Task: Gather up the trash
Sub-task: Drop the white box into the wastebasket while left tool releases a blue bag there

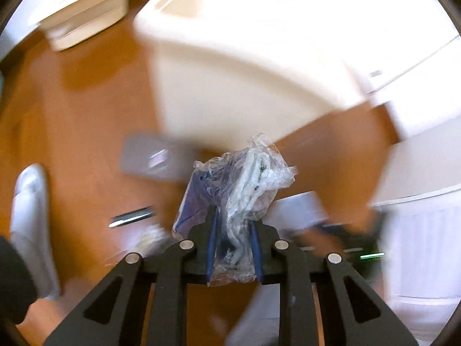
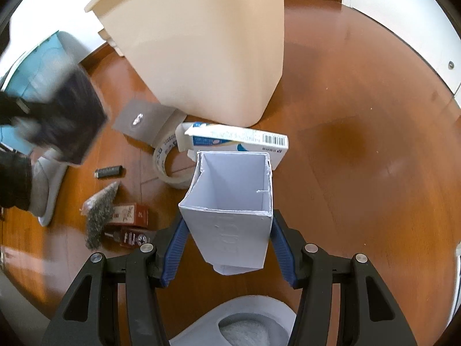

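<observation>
My left gripper [image 1: 232, 225] is shut on a crumpled clear plastic bag [image 1: 247, 178] with white and blue scraps inside, held above the wooden floor in front of a cream trash bin [image 1: 230, 66]; this view is blurred. My right gripper [image 2: 229, 230] is shut on an open white carton [image 2: 233, 201], its mouth facing away from me. The cream bin [image 2: 207, 57] stands just beyond it. The left gripper shows as a dark blur at the left of the right wrist view [image 2: 69, 121].
On the floor lie a blue-and-white box [image 2: 239, 141], a tape roll [image 2: 167, 164], a grey card [image 2: 141, 121], a black cylinder [image 2: 109, 170], a foil packet [image 2: 99, 216] and brown boxes [image 2: 131, 225]. A grey slipper [image 2: 245, 323] is below me. A second cream bin [image 1: 83, 14] stands far left.
</observation>
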### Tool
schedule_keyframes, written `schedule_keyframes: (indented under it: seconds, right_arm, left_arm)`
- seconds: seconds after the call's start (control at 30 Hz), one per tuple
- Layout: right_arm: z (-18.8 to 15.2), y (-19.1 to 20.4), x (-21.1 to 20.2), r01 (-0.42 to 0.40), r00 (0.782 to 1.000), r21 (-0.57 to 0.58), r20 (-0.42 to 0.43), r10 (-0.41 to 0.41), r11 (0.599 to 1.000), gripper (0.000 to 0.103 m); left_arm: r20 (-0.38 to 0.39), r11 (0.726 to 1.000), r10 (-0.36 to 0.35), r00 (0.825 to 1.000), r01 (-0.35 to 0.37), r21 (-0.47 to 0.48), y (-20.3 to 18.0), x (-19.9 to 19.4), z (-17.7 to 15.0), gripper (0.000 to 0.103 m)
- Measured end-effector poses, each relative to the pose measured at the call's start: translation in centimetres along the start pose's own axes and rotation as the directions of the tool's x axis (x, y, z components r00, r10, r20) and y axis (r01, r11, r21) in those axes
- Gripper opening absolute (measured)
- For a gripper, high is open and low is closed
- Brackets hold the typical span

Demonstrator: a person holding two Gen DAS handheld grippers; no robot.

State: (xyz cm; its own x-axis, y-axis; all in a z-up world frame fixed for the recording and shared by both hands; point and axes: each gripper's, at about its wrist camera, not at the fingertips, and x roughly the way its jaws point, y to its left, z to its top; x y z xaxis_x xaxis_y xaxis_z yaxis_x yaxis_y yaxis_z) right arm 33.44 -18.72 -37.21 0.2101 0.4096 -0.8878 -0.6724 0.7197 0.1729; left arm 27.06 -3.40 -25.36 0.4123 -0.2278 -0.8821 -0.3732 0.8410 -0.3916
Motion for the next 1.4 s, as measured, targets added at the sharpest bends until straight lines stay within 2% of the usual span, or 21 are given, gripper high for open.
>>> schedule_keyframes:
  seconds: [0.07, 0.13, 0.23, 0.27, 0.33, 0.4, 0.43, 0.5, 0.63, 0.7, 0.77, 0.8, 0.93, 1.0, 1.07, 1.17, 1.2, 1.27, 1.33, 1.37, 1.4]
  right_arm:
    - [0.1, -0.3, -0.4, 0.003, 1.0, 0.013, 0.013, -0.003, 1.0, 0.059]
    - [0.0, -0.5, -0.7, 0.006, 1.0, 0.023, 0.015, -0.006, 1.0, 0.059]
    - [-0.5, -1.3, -0.9, 0.011, 1.0, 0.051, 0.014, -0.012, 0.999, 0.059]
    - [-0.7, -1.6, -1.0, 0.01, 1.0, 0.062, 0.011, -0.011, 0.998, 0.059]
    - [-1.0, -2.2, -1.0, 0.014, 1.0, 0.081, 0.006, -0.015, 0.997, 0.059]
    - [-1.0, -2.6, -1.0, 0.021, 1.0, 0.089, 0.006, -0.022, 0.996, 0.059]
    - [-1.0, -2.7, -1.2, 0.024, 1.0, 0.094, 0.008, -0.025, 0.995, 0.059]
    - [-0.9, -3.0, -1.4, 0.026, 1.0, 0.106, 0.014, -0.027, 0.994, 0.059]
    - [-0.7, -3.0, -1.6, 0.03, 0.999, 0.105, 0.014, -0.031, 0.994, 0.059]
    - [-0.5, -3.0, -1.7, 0.036, 0.999, 0.101, 0.017, -0.038, 0.994, 0.059]
    - [-0.2, -3.1, -2.0, 0.039, 0.999, 0.105, 0.029, -0.042, 0.994, 0.059]
    - [0.1, -3.3, -2.3, 0.038, 0.998, 0.112, 0.037, -0.042, 0.993, 0.059]
    - [2.0, -4.4, -5.2, 0.028, 0.991, 0.164, 0.122, -0.049, 0.986, 0.059]
    - [3.6, -5.0, -7.7, 0.026, 0.98, 0.184, 0.19, -0.061, 0.983, 0.059]
    - [5.7, -5.4, -10.9, 0.023, 0.957, 0.192, 0.281, -0.077, 0.981, 0.058]
    - [9.5, -5.3, -15.8, 0.008, 0.898, 0.164, 0.432, -0.079, 0.986, 0.058]
    - [11.2, -4.9, -17.4, -0.002, 0.873, 0.141, 0.484, -0.067, 0.99, 0.058]
    - [13.5, -3.9, -19.0, -0.029, 0.842, 0.098, 0.539, -0.029, 0.995, 0.058]
    - [16.3, -2.4, -19.9, -0.055, 0.81, 0.038, 0.586, 0.022, 0.998, 0.058]
    - [17.7, -1.7, -19.8, -0.064, 0.809, 0.014, 0.586, 0.044, 0.998, 0.058]
    - [19.4, -0.8, -19.2, -0.068, 0.817, -0.004, 0.573, 0.058, 0.998, 0.058]
  left_arm:
    - [0.054, 0.991, -0.132, 0.99, 0.131, 0.014, -1.9, -2.9, 2.1, 0.02]
    - [0.123, 0.973, -0.231, 0.965, 0.23, 0.023, -3.2, -5.7, 4.6, 0.02]
    - [0.207, 0.949, -0.313, 0.927, 0.316, 0.021, -2.9, -8.1, 8.9, 0.02]
    - [0.224, 0.946, -0.32, 0.92, 0.323, 0.025, -2.4, -8.3, 9.9, 0.02]
    - [0.243, 0.961, -0.275, 0.93, 0.273, 0.042, -0.9, -7.2, 12.7, 0.02]
    - [0.206, 0.967, -0.25, 0.946, 0.253, 0.007, 1.1, -4.8, 14.2, 0.02]
    - [0.176, 0.975, -0.215, 0.961, 0.222, -0.02, 1.9, -2.9, 14.9, 0.02]
    - [0.119, 0.978, -0.186, 0.975, 0.196, -0.075, 1.4, 0.6, 16.6, 0.02]
    - [0.079, 0.989, -0.092, 0.993, 0.101, -0.109, 3.0, 2.8, 16.0, 0.022]
    - [0.078, 0.99, -0.072, 0.994, 0.081, -0.119, 3.3, 2.2, 15.5, 0.037]
    - [0.117, 0.992, -0.073, 0.99, 0.085, -0.095, 2.8, 1.1, 15.4, 0.081]
    - [0.137, 0.993, -0.08, 0.987, 0.091, -0.077, 2.6, 0.7, 15.3, 0.085]
    - [0.236, 0.995, -0.091, 0.967, 0.099, -0.023, 1.8, -3.2, 13.6, 0.085]
    - [0.286, 0.995, -0.071, 0.955, 0.086, -0.04, 2.3, -4.9, 12.1, 0.085]
    - [0.336, 0.995, -0.03, 0.941, 0.061, -0.082, 3.3, -6.0, 9.7, 0.085]
    - [0.365, 0.989, 0.059, 0.929, -0.003, -0.15, 4.9, -6.9, 6.0, 0.085]
    - [0.363, 0.985, 0.088, 0.928, -0.028, -0.168, 5.4, -6.7, 4.8, 0.085]
    - [0.334, 0.974, 0.145, 0.931, -0.075, -0.214, 6.7, -6.3, 3.1, 0.085]
    - [0.288, 0.959, 0.168, 0.943, -0.089, -0.268, 8.2, -5.2, 1.9, 0.085]
    - [0.26, 0.951, 0.183, 0.948, -0.103, -0.293, 9.0, -4.6, 1.5, 0.085]
    - [0.24, 0.946, 0.188, 0.952, -0.109, -0.306, 9.5, -4.2, 1.5, 0.085]
